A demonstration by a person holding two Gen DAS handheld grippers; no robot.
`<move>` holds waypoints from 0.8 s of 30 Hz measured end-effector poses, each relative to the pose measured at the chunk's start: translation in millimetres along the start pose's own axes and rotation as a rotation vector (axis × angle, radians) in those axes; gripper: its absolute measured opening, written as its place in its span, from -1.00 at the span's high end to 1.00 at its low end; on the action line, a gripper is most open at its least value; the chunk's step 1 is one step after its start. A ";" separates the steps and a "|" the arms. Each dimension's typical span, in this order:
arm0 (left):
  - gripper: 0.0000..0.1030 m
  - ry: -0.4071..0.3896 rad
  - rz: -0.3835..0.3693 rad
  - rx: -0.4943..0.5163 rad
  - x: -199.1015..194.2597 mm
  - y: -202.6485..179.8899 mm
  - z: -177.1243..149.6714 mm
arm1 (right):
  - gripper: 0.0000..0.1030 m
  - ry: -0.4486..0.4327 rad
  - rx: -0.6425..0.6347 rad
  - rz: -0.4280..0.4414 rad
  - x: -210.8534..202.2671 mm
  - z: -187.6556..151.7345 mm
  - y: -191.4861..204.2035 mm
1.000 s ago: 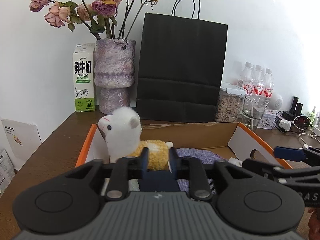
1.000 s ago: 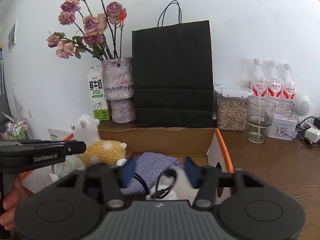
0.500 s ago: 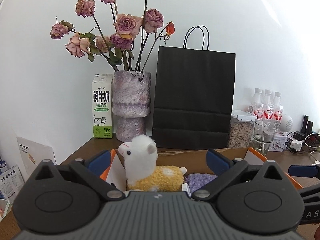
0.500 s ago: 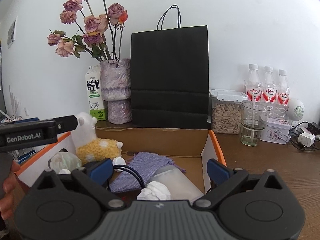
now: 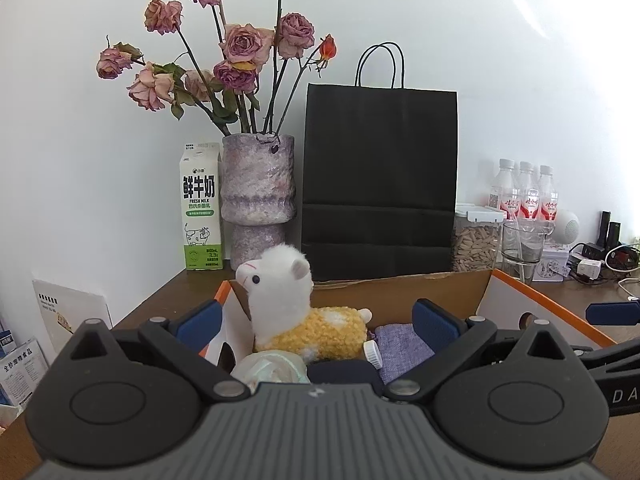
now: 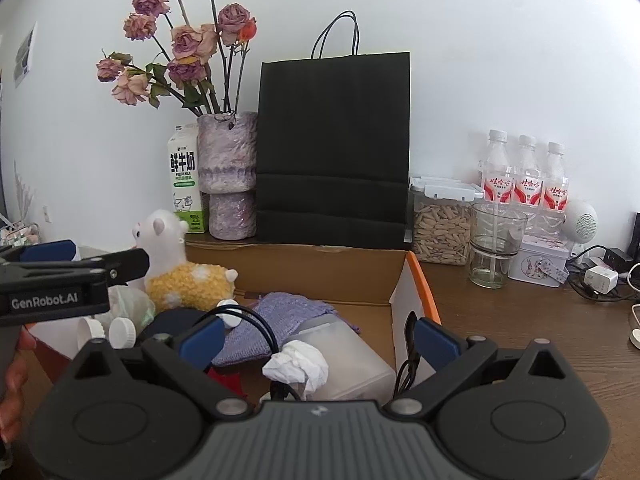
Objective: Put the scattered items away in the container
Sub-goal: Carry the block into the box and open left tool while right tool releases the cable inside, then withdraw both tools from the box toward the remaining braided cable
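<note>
Room: we face a white wall (image 5: 80, 120) behind a brown wooden table (image 6: 520, 320).
Black paper bag: we see it (image 5: 380, 184) upright against the wall, straight ahead beyond both grippers and behind the box.
Vase: a mottled purple vase (image 5: 258, 192) of dried roses (image 5: 240, 46) stands ahead and left, a milk carton (image 5: 200, 208) touching or just beside its left side.
Cardboard box: the container (image 6: 304, 268), orange-edged, lies open right under our grippers; its right flap (image 6: 416, 300) stands just inside the right gripper's right finger.
Right of box: a jar of seeds (image 6: 440, 228), a glass cup (image 6: 494, 248), three water bottles (image 6: 524, 176), a small tin (image 6: 540, 260) and chargers with cables (image 6: 600, 280), ahead and right.
In the box: a plush alpaca (image 5: 296, 312) sits upright at the far left; a purple knit cloth (image 6: 280, 320), a frosted plastic tub (image 6: 340, 356), crumpled tissue (image 6: 298, 366), a black cable (image 6: 256, 320) and white caps (image 6: 120, 332) lie nearer us.
Left gripper: ours (image 5: 316, 320) hangs over the box's near left part, jaws spread wide, having just been opening, nothing between them.
Right gripper: ours (image 6: 316, 336) hovers over the tub and tissue, jaws wide apart, gripping nothing.
</note>
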State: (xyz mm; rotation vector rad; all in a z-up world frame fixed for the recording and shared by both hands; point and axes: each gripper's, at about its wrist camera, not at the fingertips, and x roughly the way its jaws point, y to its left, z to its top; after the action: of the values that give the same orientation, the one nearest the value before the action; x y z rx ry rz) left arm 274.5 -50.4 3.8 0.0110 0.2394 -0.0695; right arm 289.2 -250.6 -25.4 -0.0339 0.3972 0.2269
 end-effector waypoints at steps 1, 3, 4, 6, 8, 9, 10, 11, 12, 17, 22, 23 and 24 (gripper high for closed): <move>-1.00 -0.004 0.001 0.003 -2.0 0.2 -0.9 | -0.96 0.001 0.000 0.004 -1.1 -1.3 0.3; -1.00 -0.010 0.016 0.011 -5.4 -0.2 -3.1 | -0.96 0.002 -0.001 0.009 -3.3 -3.3 1.3; -1.00 -0.011 0.019 0.013 -7.1 -0.1 -4.1 | -0.96 -0.002 -0.001 0.008 -4.9 -4.3 1.8; -1.00 -0.014 0.027 0.015 -10.7 0.6 -6.2 | -0.96 -0.009 -0.001 0.004 -7.9 -5.6 2.4; -1.00 -0.019 0.031 0.017 -14.8 1.5 -8.5 | -0.96 -0.015 0.000 0.001 -11.1 -7.1 2.7; -1.00 -0.016 0.031 0.020 -16.3 1.7 -9.4 | -0.97 -0.017 0.000 0.000 -12.5 -8.1 2.8; -1.00 -0.010 0.029 0.024 -17.8 2.0 -10.3 | -0.96 -0.018 0.000 -0.001 -14.2 -9.1 2.6; -1.00 -0.006 0.028 0.025 -19.5 2.2 -11.3 | -0.96 -0.021 0.001 -0.002 -15.8 -10.1 2.7; -1.00 -0.004 0.027 0.026 -21.1 2.4 -12.4 | -0.97 -0.023 0.000 -0.002 -17.5 -11.4 2.6; -1.00 0.015 0.009 0.009 -30.7 6.1 -17.1 | -0.97 -0.032 -0.011 -0.010 -26.7 -16.6 3.2; -1.00 0.030 -0.005 -0.008 -42.4 9.7 -22.3 | -0.97 -0.038 -0.019 -0.013 -38.1 -22.6 4.6; -1.00 0.031 -0.007 -0.013 -46.1 10.5 -23.9 | -0.97 -0.036 -0.021 -0.011 -40.1 -24.1 4.9; -1.00 0.033 -0.008 -0.015 -49.0 11.1 -24.9 | -0.97 -0.034 -0.023 -0.011 -41.9 -25.5 5.2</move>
State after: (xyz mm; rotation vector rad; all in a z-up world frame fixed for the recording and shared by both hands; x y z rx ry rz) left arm 221.9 -35.6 -8.7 -0.0037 0.2734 -0.0756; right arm 240.7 -256.4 -32.6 -0.0547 0.3603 0.2211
